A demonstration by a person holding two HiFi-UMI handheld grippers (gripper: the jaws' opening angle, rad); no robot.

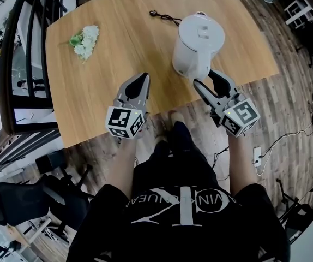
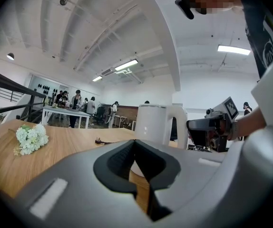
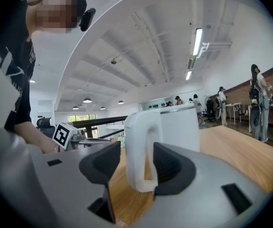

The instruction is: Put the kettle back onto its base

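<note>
Head view: high above, steeply down on desk (image 1: 118, 48); left gripper (image 1: 144, 78) and right gripper (image 1: 205, 78) mid-frame, wearer's torso at bottom.
Left gripper view: low, near level over the desk, kettle (image 2: 151, 122) a little way ahead.
Right gripper view: low, level, close on the kettle's handle (image 3: 137, 151).
All three share the kettle. Each gripper view catches the other gripper. Head and left gripper views share flowers (image 1: 85, 41).

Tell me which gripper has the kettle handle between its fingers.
The right gripper: the kettle handle stands between its open fingers. The left gripper is shut and empty.
</note>
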